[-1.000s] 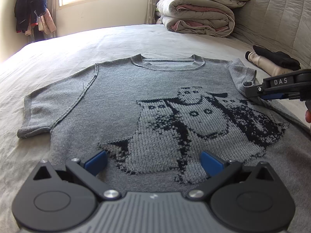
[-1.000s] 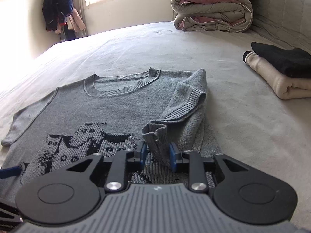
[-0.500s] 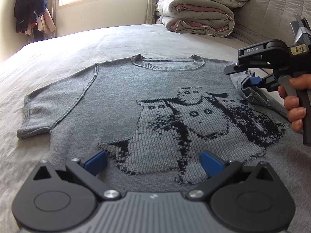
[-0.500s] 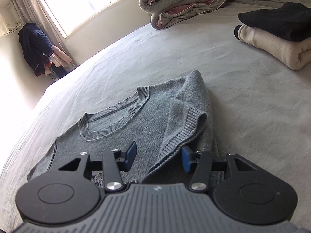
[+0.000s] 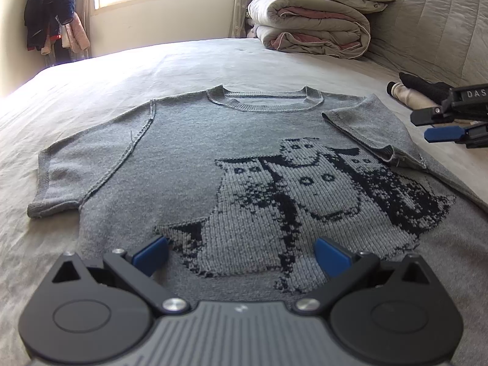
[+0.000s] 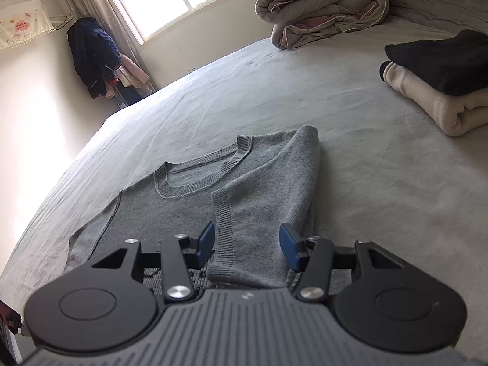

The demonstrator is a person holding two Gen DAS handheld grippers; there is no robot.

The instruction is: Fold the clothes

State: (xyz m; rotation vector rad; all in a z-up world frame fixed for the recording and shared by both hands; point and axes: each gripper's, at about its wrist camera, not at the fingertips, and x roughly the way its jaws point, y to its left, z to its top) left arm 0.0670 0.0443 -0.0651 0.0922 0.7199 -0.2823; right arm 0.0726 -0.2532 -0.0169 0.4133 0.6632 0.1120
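Note:
A grey knitted sweater [image 5: 189, 158] with a dark cat pattern lies flat, front up, on the bed. Its right sleeve [image 5: 366, 128] is folded inward over the chest, while the left sleeve [image 5: 58, 177] lies spread out. My left gripper [image 5: 241, 256] stands open just above the sweater's lower edge, with nothing held. In the right wrist view my right gripper [image 6: 247, 242] is open and its jaws are closing slightly. The folded sleeve [image 6: 265, 189] lies beneath and between the pads, which do not press on it. In the left wrist view the right gripper [image 5: 427, 126] hovers at the sweater's right edge.
A folded duvet and a pillow [image 5: 311, 24] are stacked at the head of the bed. A cream and a black folded garment [image 6: 433, 91] sit on the bed to the right of the sweater. Clothes hang [image 6: 94, 61] in the corner by the window.
The right gripper, shut on the right sleeve's cuff a second ago, carried it inward, let go and drew back to the right. The sleeve now lies flat on the chest. The left gripper kept still.

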